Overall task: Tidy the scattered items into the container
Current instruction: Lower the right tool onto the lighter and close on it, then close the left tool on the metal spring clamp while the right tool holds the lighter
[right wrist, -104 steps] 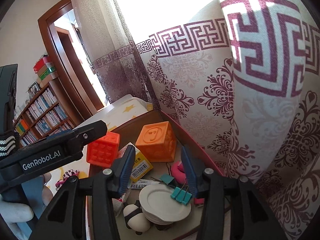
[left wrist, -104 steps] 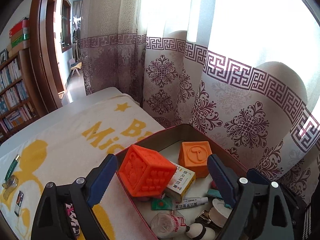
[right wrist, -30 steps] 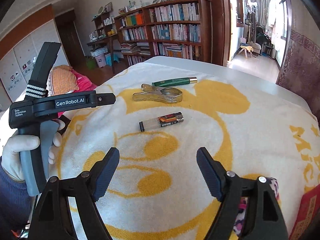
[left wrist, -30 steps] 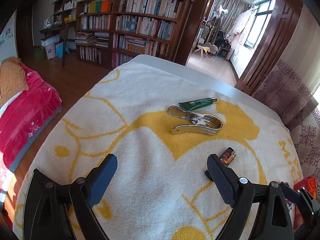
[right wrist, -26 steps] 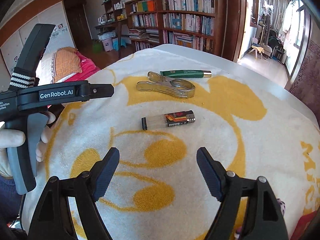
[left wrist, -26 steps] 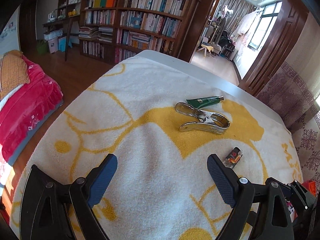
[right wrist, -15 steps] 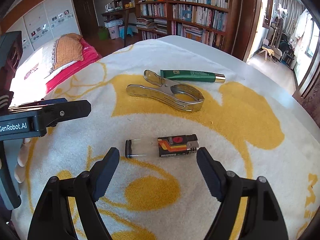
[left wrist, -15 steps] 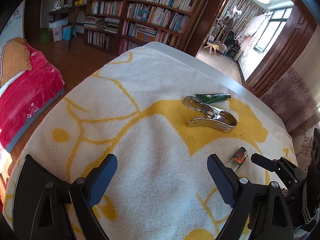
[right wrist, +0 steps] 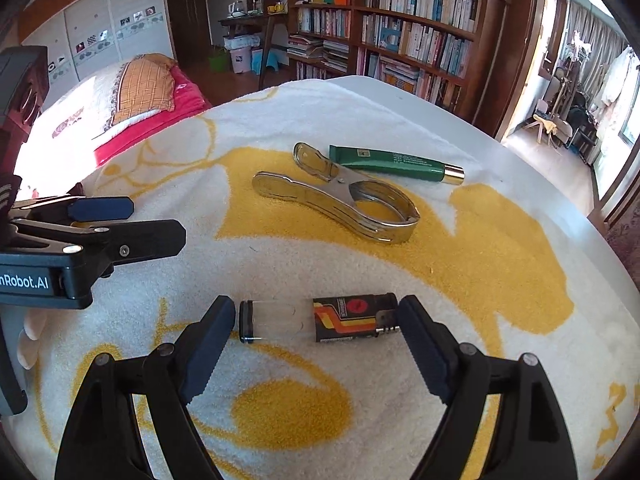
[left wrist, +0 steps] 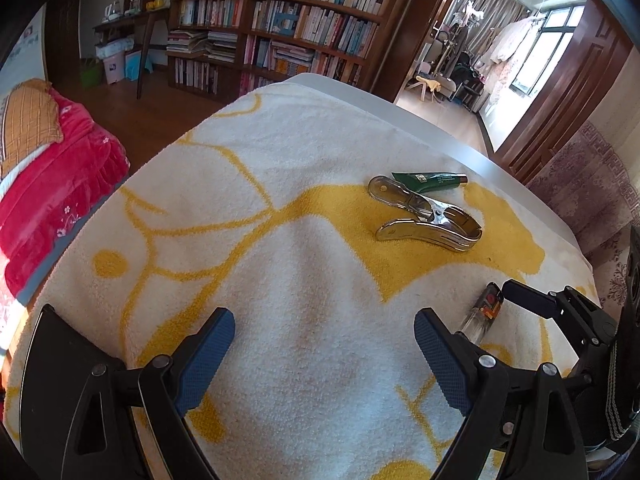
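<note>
Lighter (right wrist: pixel 320 318) flat on the yellow-and-white towel (right wrist: pixel 460 264) over the tabletop, lengthwise between the right gripper (right wrist: pixel 316 320) fingers, just opened wider, not clamped. Metal clip (right wrist: pixel 344 196) and green tube (right wrist: pixel 392 164) beyond. Left gripper (left wrist: pixel 324 354) fingers wide, empty.

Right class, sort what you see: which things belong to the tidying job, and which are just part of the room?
Part of the job:
- clear plastic lighter with orange-striped label, lying between the open right gripper fingers
- large silver metal spring clamp
- green tube with gold cap

Just there:
- white-and-yellow towel
- wooden bookshelf
- red bedcover
</note>
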The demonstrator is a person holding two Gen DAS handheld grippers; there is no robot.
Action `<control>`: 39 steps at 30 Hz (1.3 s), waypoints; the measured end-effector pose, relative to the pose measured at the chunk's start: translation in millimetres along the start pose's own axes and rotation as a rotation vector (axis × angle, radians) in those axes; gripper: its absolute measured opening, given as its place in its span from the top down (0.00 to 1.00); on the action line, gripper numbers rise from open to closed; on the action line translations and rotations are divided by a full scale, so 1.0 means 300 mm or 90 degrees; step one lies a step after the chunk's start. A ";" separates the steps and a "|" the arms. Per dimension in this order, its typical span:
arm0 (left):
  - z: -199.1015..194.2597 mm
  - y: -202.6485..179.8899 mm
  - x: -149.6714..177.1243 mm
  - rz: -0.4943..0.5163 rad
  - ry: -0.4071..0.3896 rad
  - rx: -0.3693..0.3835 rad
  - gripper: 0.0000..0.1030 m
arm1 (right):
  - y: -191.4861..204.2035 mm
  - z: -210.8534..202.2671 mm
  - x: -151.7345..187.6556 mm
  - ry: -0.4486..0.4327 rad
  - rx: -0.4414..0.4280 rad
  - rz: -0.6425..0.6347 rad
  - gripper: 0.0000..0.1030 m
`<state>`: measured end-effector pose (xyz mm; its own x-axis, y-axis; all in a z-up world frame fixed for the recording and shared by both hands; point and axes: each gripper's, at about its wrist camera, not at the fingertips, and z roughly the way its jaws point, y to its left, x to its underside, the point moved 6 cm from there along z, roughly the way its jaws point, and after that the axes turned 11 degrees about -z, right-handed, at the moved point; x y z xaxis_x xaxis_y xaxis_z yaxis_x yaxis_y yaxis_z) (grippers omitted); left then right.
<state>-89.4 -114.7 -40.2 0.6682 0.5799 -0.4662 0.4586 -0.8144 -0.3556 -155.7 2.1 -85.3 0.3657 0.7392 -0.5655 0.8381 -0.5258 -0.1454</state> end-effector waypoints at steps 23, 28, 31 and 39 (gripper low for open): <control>0.011 -0.030 0.008 0.035 -0.008 -0.015 0.10 | -0.053 -0.087 0.089 -0.006 0.036 0.184 0.17; 0.016 -0.094 0.010 0.069 0.004 -0.008 0.10 | -0.061 -0.208 0.150 -0.030 0.054 0.226 0.17; 0.022 -0.159 0.000 0.118 -0.005 -0.014 0.10 | -0.046 -0.255 0.191 -0.046 0.048 0.247 0.17; 0.105 -0.288 -0.047 0.129 -0.003 -0.021 0.10 | -0.025 -0.321 0.243 -0.070 0.069 0.251 0.17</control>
<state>-156.9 -51.7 -28.4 0.7459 0.4047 -0.5291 0.3346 -0.9144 -0.2277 -96.2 100.5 -47.1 0.5997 0.4268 -0.6769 0.5929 -0.8051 0.0177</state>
